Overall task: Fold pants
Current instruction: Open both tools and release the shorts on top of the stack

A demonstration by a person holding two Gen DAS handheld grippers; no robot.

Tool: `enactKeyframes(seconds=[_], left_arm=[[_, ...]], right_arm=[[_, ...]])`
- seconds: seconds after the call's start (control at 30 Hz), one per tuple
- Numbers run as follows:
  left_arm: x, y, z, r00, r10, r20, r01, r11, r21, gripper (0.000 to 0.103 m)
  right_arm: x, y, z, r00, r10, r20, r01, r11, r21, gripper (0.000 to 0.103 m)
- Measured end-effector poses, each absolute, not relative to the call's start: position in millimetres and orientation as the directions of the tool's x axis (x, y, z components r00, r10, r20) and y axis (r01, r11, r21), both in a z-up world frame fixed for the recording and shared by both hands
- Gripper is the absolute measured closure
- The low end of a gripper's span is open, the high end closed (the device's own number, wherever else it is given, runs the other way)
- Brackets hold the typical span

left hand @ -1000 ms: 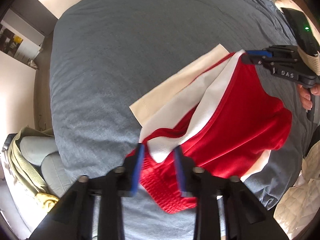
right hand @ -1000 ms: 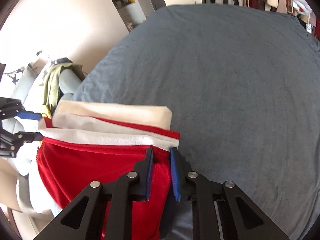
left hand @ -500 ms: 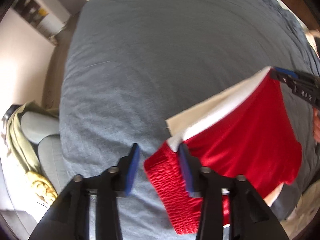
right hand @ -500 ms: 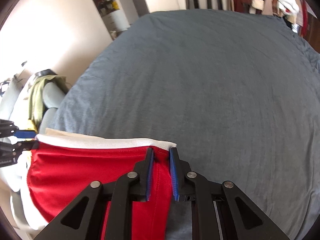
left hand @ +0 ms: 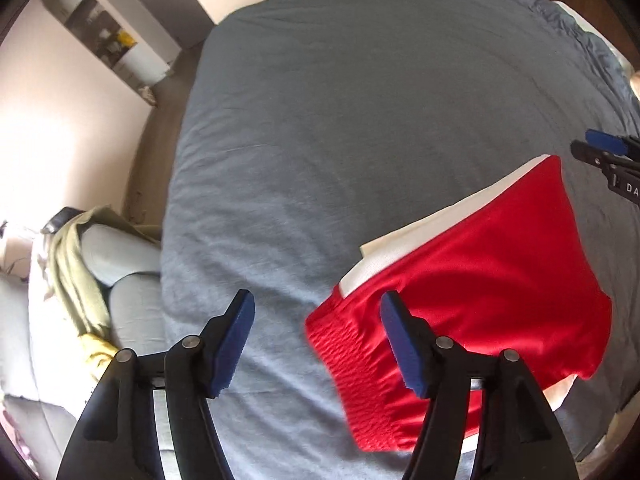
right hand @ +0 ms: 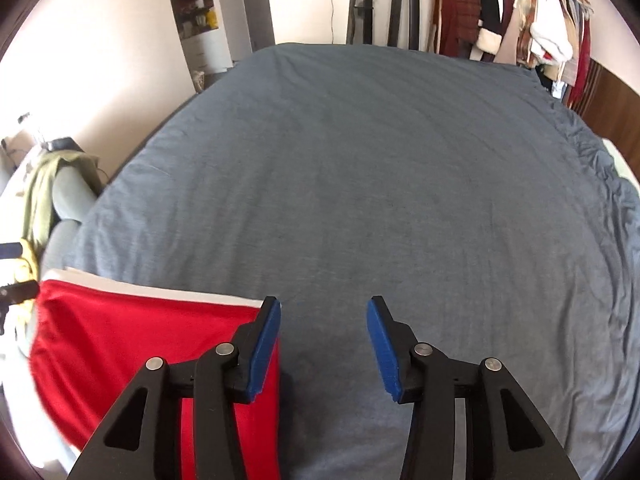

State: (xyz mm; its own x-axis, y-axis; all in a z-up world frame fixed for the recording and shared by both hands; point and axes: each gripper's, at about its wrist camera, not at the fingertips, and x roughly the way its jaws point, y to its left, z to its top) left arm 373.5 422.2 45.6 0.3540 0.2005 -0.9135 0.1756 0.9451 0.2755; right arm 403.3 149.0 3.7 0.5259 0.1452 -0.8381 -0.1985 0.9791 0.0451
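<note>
Both the left gripper (left hand: pixel 316 338) and right gripper (right hand: pixel 323 346) gape wide, empty, beside folded red-and-white pants (left hand: pixel 472 280); press the fold flat on the grey bedspread (right hand: pixel 360 160).

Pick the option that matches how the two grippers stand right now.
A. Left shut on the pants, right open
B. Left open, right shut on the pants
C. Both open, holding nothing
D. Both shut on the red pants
C: the left gripper and the right gripper both show a wide gap between their blue pads, and the red pants lie folded on the grey bed cover, gripped by neither.
</note>
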Motion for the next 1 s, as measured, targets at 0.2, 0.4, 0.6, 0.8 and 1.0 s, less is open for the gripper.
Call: enactKeyframes(seconds=[0.2,0.4,0.6,0.8,1.0], left_arm=[[328,414,64,0.415,0.178,-0.892,0.091,0.968,0.236,0.039],[270,389,87,0.563,0.146,-0.813,-0.029,0.987,0.157,0.032],[214,335,99,0.664,0.114,-0.739,-0.087,0.993,0.075,0.017],[184,284,101,0.717,0.105,-0.689,-0.072,0.994,0.077,0.008],[155,244,83,0.76,0.11,-0.64,-0.103,0.993,0.049,0.003]], right_arm=[[373,150,17,0.557,0.169,-0.813,-0.252,0.967,0.028,0.057],[335,125,38,0.587,0.267,-0.765,-0.285,0.952,0.113,0.038],[293,81,61,0.656,0.298,-0.694,-0.241,0.953,0.182,0.022],[252,33,68,0.682,0.269,-0.68,-0.22,0.962,0.16,0.019],[214,-11,61,0.718,0.185,-0.671,-0.172,0.981,0.087,0.012]])
